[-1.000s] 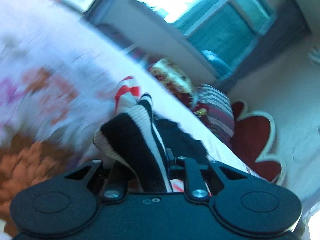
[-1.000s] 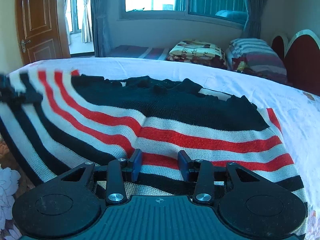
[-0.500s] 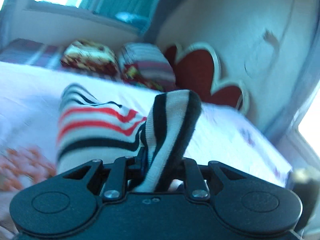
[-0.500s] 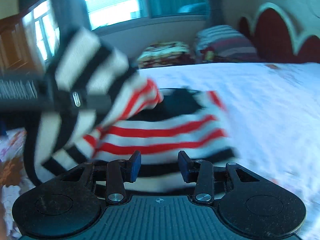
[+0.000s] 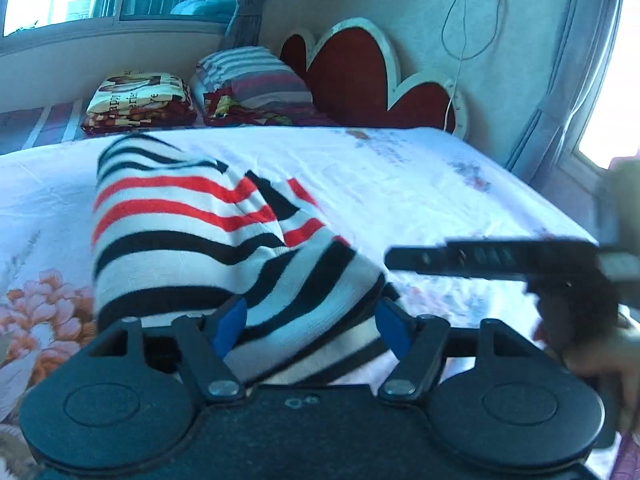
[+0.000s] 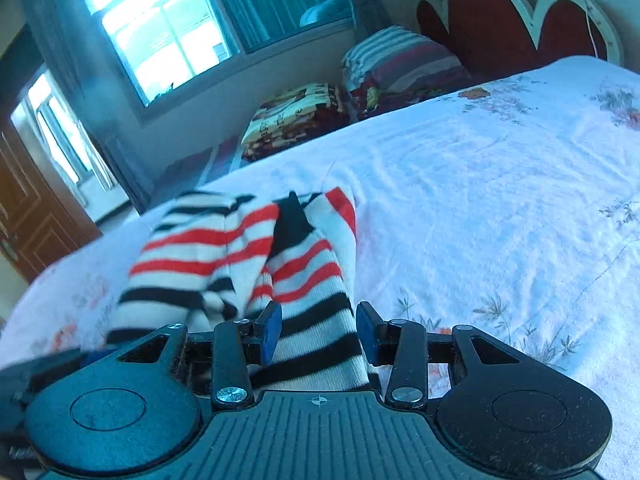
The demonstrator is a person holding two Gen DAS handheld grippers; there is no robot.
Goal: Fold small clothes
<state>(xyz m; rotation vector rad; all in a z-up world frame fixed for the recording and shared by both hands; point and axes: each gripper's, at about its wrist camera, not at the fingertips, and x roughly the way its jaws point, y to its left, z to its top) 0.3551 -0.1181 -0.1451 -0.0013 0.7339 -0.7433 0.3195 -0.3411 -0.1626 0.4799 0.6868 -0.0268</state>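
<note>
A fold across the striped knit sweater (image 5: 192, 236) is being finished: the garment is lying doubled on the floral bedsheet (image 5: 400, 184), near the bed's front edge. The left gripper (image 5: 310, 322) is being opened, its blue pads now standing wide with the folded edge loose between them. The right gripper (image 6: 318, 334) is also being eased open, at a medium gap around a striped fold; whether its pads are pressing cannot be told. Next, both grippers probably need withdrawing without dragging the cloth, then the fold flattening.
</note>
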